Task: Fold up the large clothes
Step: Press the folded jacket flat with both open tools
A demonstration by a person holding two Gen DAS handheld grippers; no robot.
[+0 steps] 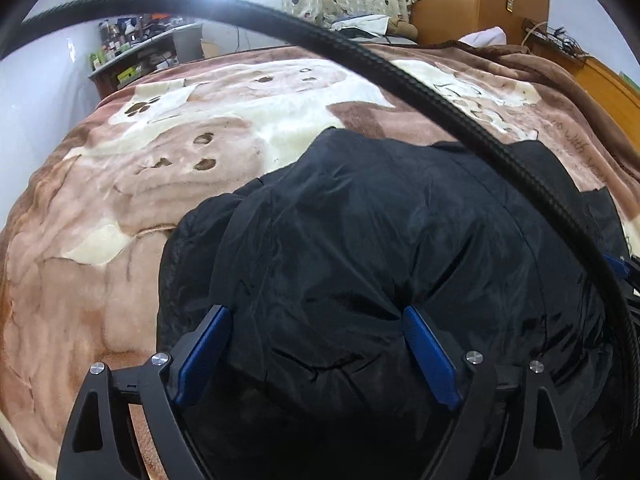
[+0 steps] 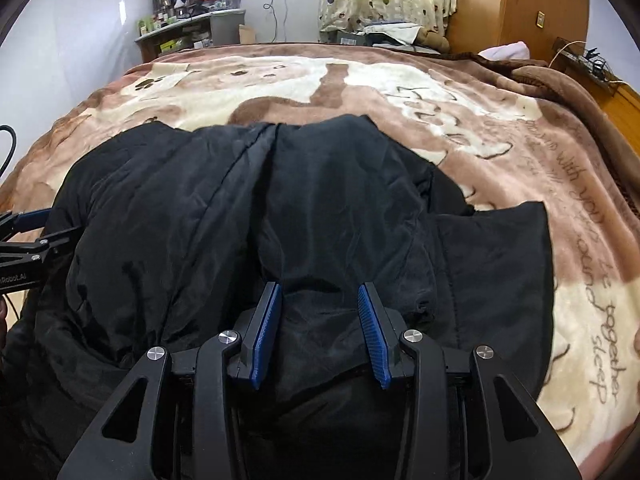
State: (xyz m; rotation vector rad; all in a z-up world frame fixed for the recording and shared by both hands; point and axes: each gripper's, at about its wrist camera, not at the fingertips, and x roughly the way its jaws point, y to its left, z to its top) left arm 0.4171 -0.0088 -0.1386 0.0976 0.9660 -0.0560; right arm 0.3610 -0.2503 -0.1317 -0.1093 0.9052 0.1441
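A large black padded jacket [image 1: 380, 240] lies bunched on the bed, also in the right wrist view [image 2: 224, 208]. My left gripper [image 1: 316, 316] is open, its blue pads wide apart over the near part of the jacket, holding nothing. My right gripper [image 2: 320, 292] is open, its fingers straddling a fold of the jacket near its middle seam. The left gripper shows at the left edge of the right wrist view [image 2: 36, 228]. A flat flap of the jacket [image 2: 496, 272] lies spread to the right.
A brown and cream plush blanket [image 1: 192, 136] covers the bed [image 2: 440, 92]. A black cable [image 1: 440, 100] arcs across the left wrist view. A cluttered shelf [image 2: 180, 28] stands at the far left, a wooden wardrobe [image 2: 516, 4] at the far right.
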